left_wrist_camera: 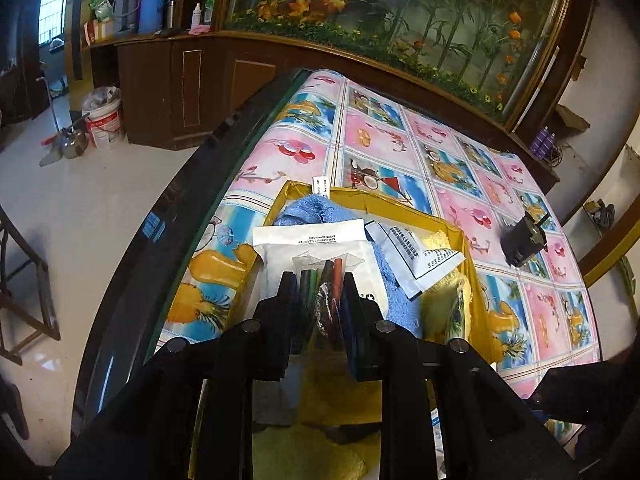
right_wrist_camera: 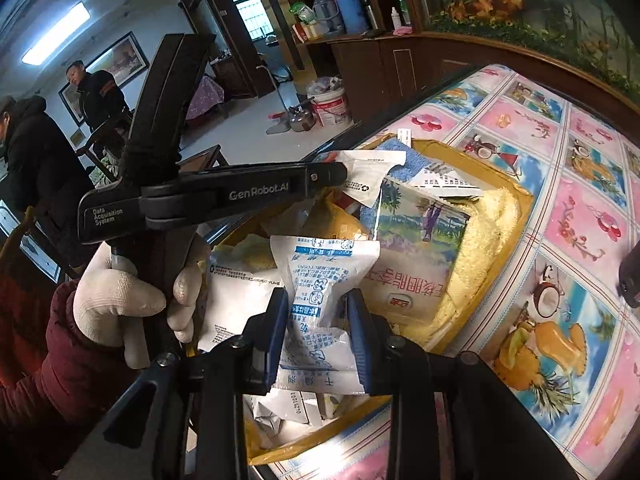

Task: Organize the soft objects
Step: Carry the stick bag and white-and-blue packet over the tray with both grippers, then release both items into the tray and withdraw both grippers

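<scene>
My left gripper (left_wrist_camera: 320, 282) is shut on a clear plastic bag of coloured sticks (left_wrist_camera: 330, 276), held over a yellow cardboard box (left_wrist_camera: 466, 240). In the box lie a blue towel (left_wrist_camera: 310, 208), a yellow towel (left_wrist_camera: 440, 308) and white printed packets (left_wrist_camera: 316, 240). My right gripper (right_wrist_camera: 318, 300) is shut on a white packet with blue print (right_wrist_camera: 320, 280) above the same box (right_wrist_camera: 520, 196). Under it I see a tissue pack with a landscape picture (right_wrist_camera: 420, 236) and the yellow towel (right_wrist_camera: 480, 240). A white-gloved hand (right_wrist_camera: 120, 300) holds the left tool's black body (right_wrist_camera: 192, 200).
The box sits near the dark left edge (left_wrist_camera: 180, 220) of a table with a fruit-print cloth (left_wrist_camera: 400, 140). A small black device (left_wrist_camera: 524, 240) lies on the cloth to the right. A white bucket (left_wrist_camera: 104, 120) and kettle stand on the floor. Two people (right_wrist_camera: 40, 160) stand at the left.
</scene>
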{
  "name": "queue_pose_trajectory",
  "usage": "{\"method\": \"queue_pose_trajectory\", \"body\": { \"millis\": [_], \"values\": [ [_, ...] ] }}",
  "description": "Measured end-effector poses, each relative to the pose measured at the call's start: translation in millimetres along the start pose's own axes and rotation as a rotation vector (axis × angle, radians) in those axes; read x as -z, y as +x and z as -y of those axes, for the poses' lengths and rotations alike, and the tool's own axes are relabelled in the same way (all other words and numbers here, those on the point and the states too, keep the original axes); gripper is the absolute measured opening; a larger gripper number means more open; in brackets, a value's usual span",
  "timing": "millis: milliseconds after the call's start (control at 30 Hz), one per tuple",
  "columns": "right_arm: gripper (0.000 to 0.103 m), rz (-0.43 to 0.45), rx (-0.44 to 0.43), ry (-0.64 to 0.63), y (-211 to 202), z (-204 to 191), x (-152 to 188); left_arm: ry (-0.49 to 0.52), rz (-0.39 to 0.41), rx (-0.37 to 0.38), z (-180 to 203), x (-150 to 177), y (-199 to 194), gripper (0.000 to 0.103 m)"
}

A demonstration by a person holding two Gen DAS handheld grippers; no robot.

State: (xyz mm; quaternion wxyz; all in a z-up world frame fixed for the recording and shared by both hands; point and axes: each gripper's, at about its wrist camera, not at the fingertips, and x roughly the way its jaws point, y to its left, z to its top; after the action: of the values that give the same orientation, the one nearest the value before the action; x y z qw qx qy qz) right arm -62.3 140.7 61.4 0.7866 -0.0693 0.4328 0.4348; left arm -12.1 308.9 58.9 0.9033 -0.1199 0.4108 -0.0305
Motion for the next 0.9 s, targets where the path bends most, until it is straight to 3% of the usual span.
{"method": "queue_pose_trajectory", "body": {
  "millis": [67,133,233,300,500,733,833,900],
  "values": [
    [0.03,-0.008,0.018,-0.011,7,-2,0,0.007,-0.004,-0.006,2,-1,4,0.043],
    [0.03,-0.015,0.034,-0.022,13,-3,1,0.017,-0.005,-0.023,3,-2,6,0.054],
    [0.034,-0.006,0.055,-0.045,16,-7,2,0.028,-0.01,-0.045,7,0,5,0.054],
    [0.046,0.016,0.065,-0.071,12,-11,3,0.028,-0.005,-0.05,10,1,2,0.054],
    [0.069,0.179,0.108,-0.13,-28,-25,10,0.022,0.07,-0.057,24,3,-27,0.054],
    [0.07,0.238,0.073,-0.082,-52,-19,20,0.043,0.207,-0.117,50,11,-74,0.059],
    [0.07,0.247,0.067,-0.047,-59,-12,27,0.05,0.292,-0.197,62,16,-98,0.059],
    [0.071,0.257,0.064,-0.022,-67,-10,36,0.048,0.354,-0.277,69,21,-113,0.066]
  ]
}}
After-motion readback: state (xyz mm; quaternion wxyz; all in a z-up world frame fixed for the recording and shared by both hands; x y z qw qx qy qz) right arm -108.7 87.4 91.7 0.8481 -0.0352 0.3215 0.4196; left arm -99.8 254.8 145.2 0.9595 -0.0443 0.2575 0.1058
